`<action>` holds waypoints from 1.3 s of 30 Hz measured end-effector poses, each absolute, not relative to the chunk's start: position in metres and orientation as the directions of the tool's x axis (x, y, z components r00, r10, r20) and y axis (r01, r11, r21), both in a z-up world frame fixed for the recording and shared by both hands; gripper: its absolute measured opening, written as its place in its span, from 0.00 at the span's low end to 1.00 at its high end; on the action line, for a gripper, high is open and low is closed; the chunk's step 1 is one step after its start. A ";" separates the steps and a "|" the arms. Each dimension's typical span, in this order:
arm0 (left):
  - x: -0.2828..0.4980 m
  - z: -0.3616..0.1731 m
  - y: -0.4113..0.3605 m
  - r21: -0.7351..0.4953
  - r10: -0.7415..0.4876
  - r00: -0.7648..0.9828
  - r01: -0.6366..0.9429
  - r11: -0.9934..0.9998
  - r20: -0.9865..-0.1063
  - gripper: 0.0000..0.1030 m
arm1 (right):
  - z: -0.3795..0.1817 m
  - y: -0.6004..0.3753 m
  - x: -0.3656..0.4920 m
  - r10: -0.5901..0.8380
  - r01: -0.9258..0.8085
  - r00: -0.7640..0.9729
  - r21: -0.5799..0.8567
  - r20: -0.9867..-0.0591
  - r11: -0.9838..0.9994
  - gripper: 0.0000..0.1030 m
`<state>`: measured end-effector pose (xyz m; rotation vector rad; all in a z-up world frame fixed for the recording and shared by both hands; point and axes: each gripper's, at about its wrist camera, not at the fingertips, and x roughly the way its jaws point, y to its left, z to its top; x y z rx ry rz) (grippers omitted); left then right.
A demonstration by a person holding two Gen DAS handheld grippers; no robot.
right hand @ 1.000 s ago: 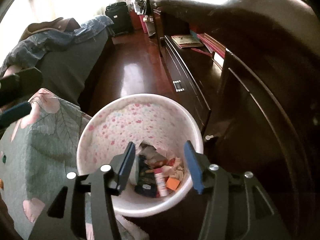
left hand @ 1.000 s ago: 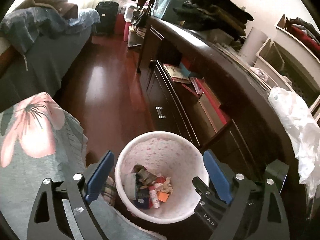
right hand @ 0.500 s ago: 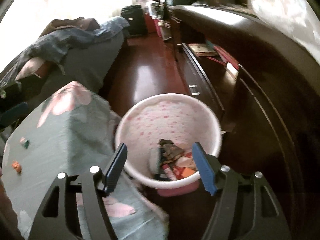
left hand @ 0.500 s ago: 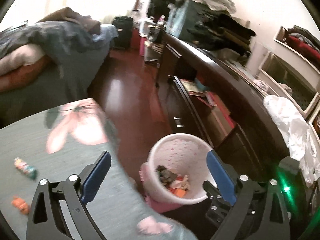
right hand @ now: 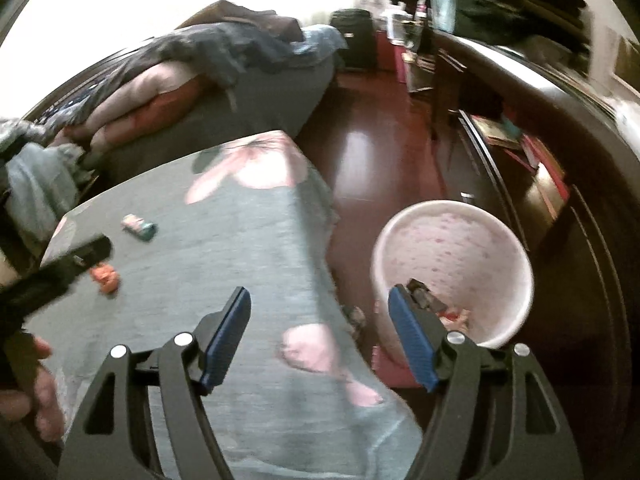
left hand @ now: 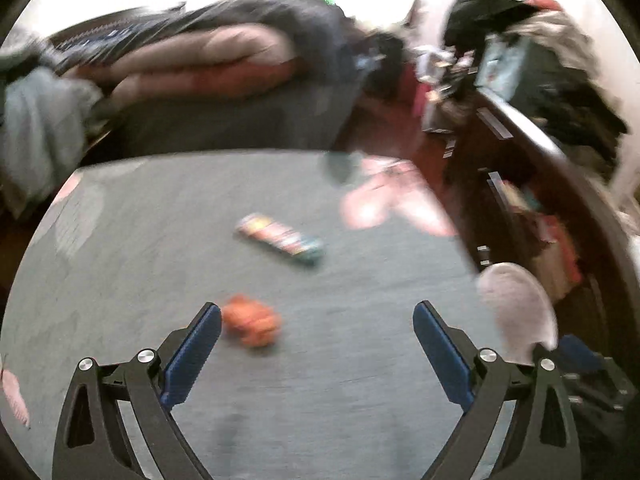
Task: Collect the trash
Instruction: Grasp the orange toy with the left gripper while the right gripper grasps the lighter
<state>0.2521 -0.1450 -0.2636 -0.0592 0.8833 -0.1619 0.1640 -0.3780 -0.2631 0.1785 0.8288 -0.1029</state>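
A crumpled orange scrap [left hand: 252, 324] lies on the grey-green floral cloth [left hand: 320, 400], just ahead of my open, empty left gripper [left hand: 316, 320], near its left finger. A colourful wrapper [left hand: 280, 238] lies farther on. The white pink-dotted trash bin [left hand: 516, 304] stands at the right, off the cloth's edge. In the right wrist view my open, empty right gripper [right hand: 320, 304] hovers over the cloth's edge, with the bin [right hand: 452, 240] holding trash on its right. The orange scrap [right hand: 105, 276] and wrapper [right hand: 139, 226] lie far left, beside the left gripper [right hand: 72, 260].
A dark wooden cabinet [right hand: 540, 152] with books runs along the right. A bed piled with blankets [left hand: 200, 60] lies behind the cloth. Red-brown floor [right hand: 372, 144] runs between bed and cabinet.
Both grippers swung left, away from the bin, toward the cloth. The left gripper now faces the orange scrap and wrapper. The view is motion-blurred.
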 end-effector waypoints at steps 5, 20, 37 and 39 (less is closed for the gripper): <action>0.268 -0.286 -0.127 -0.119 -0.137 0.596 0.070 0.990 -0.791 0.82 | -0.257 -0.349 0.176 0.006 0.103 0.677 0.103 -0.736 0.989 0.70; 0.282 -0.302 -0.107 -0.120 -0.139 0.607 0.072 0.990 -0.783 0.36 | -0.250 -0.303 0.239 0.062 0.015 0.680 0.098 -0.731 0.995 0.70; 0.266 -0.286 -0.005 -0.203 -0.096 0.641 -0.096 0.975 -0.762 0.36 | -0.307 -0.181 0.335 0.129 -0.220 0.575 -0.002 -0.808 0.975 0.70; 0.265 -0.284 -0.001 -0.213 -0.103 0.646 -0.094 0.972 -0.756 0.36 | -0.306 -0.177 0.339 0.138 -0.232 0.571 0.002 -0.809 0.973 0.63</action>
